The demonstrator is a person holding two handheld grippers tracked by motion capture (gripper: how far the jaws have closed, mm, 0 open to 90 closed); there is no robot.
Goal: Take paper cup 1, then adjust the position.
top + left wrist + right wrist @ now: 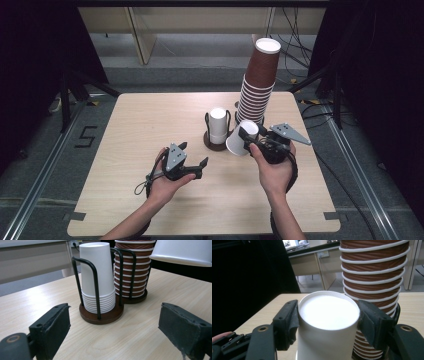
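Grippers are counted at two, one in each hand, above a single pale wooden table (pixel 130 125). Two wire holders are noted near the table's middle, and one loose white cup (pixel 241 137) is carried apart from them.

On the left, the left gripper (pixel 192 159) is held over the near-left part of the table, released, with nothing between its jaws; in the left gripper view (pixel 112 332) the jaws stand wide apart over bare wood. Open table lies to its left and in front of it, up to the near edge.

Just right of it, the first holder (pixel 216 140), with a dark round base and black wire uprights, carries a nested stack of white cups (pixel 98 277), bottoms upward. About nine rims are counted at the foot of that stack in the left gripper view. Behind it and to the right, touching or nearly so, the second holder carries a tall stack of brown cups (pixel 258 82) with white rims, leaning slightly; an exact count cannot be given.

Further right, the right gripper (pixel 248 136) is clenched on the loose white cup, held tilted in the air just right of the white stack and in front of the brown one. In the right gripper view (pixel 328 315) the pads press on opposite sides of the wall near the closed bottom. The cup is plain, white, smooth and undented. Bare table remains to the right, up to the right edge.
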